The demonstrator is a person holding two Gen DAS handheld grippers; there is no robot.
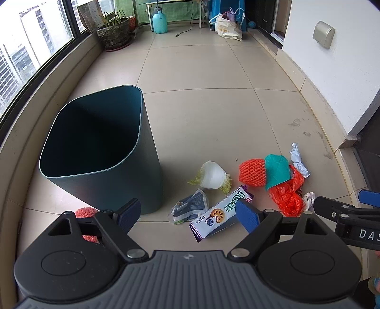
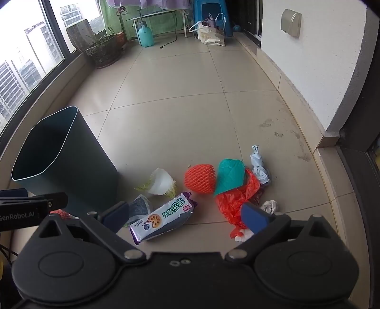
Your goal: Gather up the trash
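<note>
A dark teal trash bin (image 1: 102, 152) stands open on the tiled floor, also seen in the right wrist view (image 2: 64, 164). Trash lies right of it: a cabbage stump (image 1: 213, 176), a grey pouch (image 1: 190, 208), a purple snack wrapper (image 1: 220, 212), an orange foam net (image 1: 253, 172), a teal paper piece (image 1: 277, 171), an orange plastic bag (image 1: 288, 199) and crumpled white paper (image 1: 298, 159). My left gripper (image 1: 187, 216) is open and empty above the pouch and wrapper. My right gripper (image 2: 185, 216) is open and empty above the wrapper (image 2: 163, 217) and orange bag (image 2: 235, 202).
A red fuzzy item (image 1: 86, 212) lies by the bin's near side. A potted plant (image 1: 114, 31), a teal sprayer (image 1: 159, 20) and bags (image 1: 228, 26) stand far back. Windows run along the left, a white wall (image 1: 332, 59) on the right.
</note>
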